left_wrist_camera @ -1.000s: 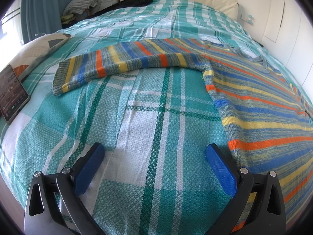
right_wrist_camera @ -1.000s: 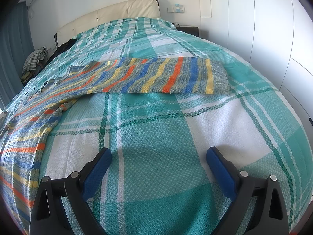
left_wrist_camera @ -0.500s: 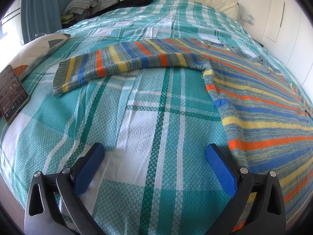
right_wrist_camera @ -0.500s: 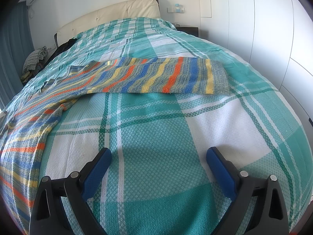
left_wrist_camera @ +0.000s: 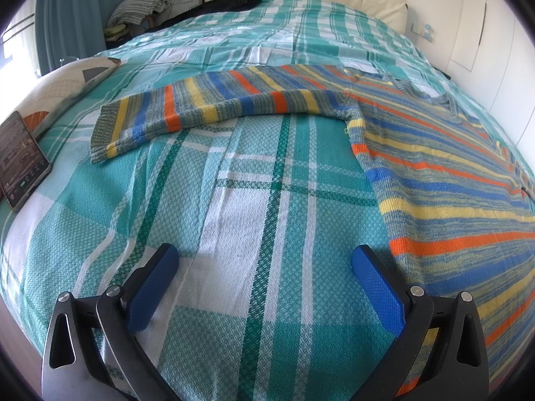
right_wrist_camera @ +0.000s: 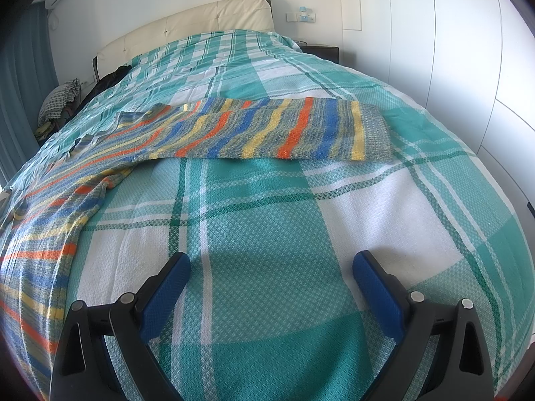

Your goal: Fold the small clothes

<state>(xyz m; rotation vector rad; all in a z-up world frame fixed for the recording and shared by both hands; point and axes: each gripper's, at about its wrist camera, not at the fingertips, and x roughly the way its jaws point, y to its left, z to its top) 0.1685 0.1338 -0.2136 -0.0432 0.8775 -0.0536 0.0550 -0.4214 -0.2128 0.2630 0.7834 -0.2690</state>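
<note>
A striped knit sweater (left_wrist_camera: 444, 167) in blue, yellow, orange and grey lies flat on the bed, sleeves spread out. Its left sleeve (left_wrist_camera: 200, 110) stretches toward the left in the left wrist view. The other sleeve (right_wrist_camera: 287, 130) runs right in the right wrist view, and the sweater body (right_wrist_camera: 43, 227) fills that view's left edge. My left gripper (left_wrist_camera: 264, 264) is open over bare bedspread, just left of the sweater's hem side. My right gripper (right_wrist_camera: 271, 267) is also open, above the bedspread below the right sleeve. Neither holds anything.
The bed carries a teal, white and green plaid bedspread (left_wrist_camera: 234, 220). A phone (left_wrist_camera: 20, 160) and a patterned pillow (left_wrist_camera: 63, 83) lie at the left edge. Dark clothing (left_wrist_camera: 220, 5) and a folded blanket (left_wrist_camera: 140, 6) sit near the cream headboard (right_wrist_camera: 200, 23). White wardrobe doors (right_wrist_camera: 451, 67) stand right.
</note>
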